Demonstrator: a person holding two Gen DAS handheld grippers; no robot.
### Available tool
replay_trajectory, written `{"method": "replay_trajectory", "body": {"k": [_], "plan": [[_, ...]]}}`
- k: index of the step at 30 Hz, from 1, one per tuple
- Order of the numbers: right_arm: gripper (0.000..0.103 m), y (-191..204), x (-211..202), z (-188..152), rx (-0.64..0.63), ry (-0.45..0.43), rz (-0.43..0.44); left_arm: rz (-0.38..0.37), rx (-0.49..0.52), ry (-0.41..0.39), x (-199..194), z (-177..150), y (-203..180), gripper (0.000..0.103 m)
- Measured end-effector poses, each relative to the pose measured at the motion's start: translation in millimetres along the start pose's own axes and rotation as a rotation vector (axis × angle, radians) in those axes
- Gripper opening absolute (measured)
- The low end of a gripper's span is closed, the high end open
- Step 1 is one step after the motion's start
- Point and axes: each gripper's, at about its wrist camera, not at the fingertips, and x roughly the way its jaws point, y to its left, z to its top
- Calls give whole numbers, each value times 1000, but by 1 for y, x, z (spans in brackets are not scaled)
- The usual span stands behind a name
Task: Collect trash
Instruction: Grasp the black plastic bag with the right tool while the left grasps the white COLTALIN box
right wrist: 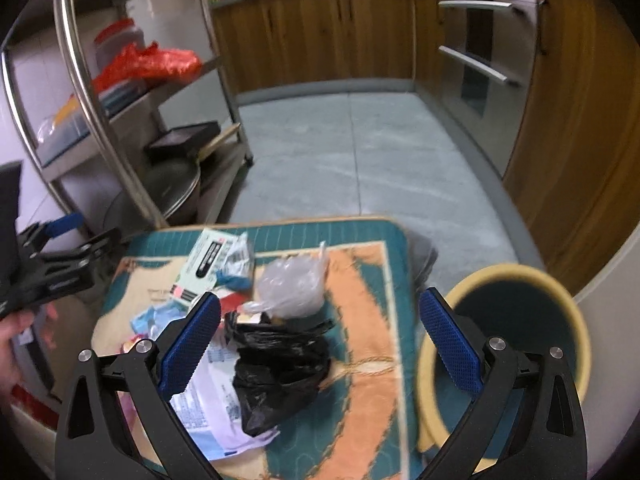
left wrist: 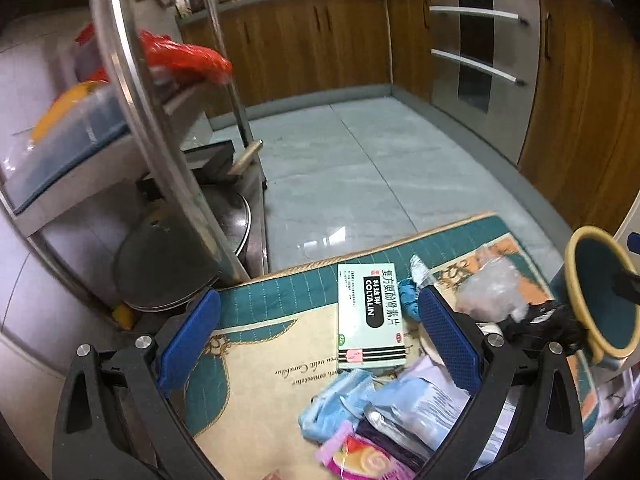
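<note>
Trash lies on a teal and orange mat [left wrist: 256, 300]. A green COLTALIN medicine box [left wrist: 370, 316] sits between the fingers of my open left gripper [left wrist: 319, 300], untouched. Nearer lie a blue face mask [left wrist: 336, 404], a pink wrapper [left wrist: 360, 458] and a printed pouch [left wrist: 424, 396]. My right gripper [right wrist: 320, 298] is open above a black plastic bag [right wrist: 276, 364] and a clear plastic bag [right wrist: 292, 284], holding nothing. A round bin with a yellow rim [right wrist: 504, 270] stands just right of the mat, behind the right finger [right wrist: 450, 344]. The left gripper [right wrist: 60, 268] appears at the left, held by a hand [right wrist: 16, 336].
A steel rack [left wrist: 120, 80] stands close on the left with a red bag [left wrist: 180, 56], boxes, pans and a lid [left wrist: 160, 264]. Wooden cabinets [left wrist: 304, 40] and an oven [left wrist: 480, 48] line the far and right sides. Grey floor tiles [left wrist: 360, 160] lie beyond the mat.
</note>
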Motion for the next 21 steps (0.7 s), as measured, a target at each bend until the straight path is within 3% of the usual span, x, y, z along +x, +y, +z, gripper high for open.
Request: {"method": "replay_trajectory", "body": {"k": [7,16,21], "plan": [[93,25,28,-14,-104,106,99,-80,52,149,65,-7,-21,96],[91,28,39,-19,-141,151,86,-137,92,329,134,-22,-46,94],[80,25,53,-22,-121,198,89,-150,67,381,153,-25,-42,94]]}}
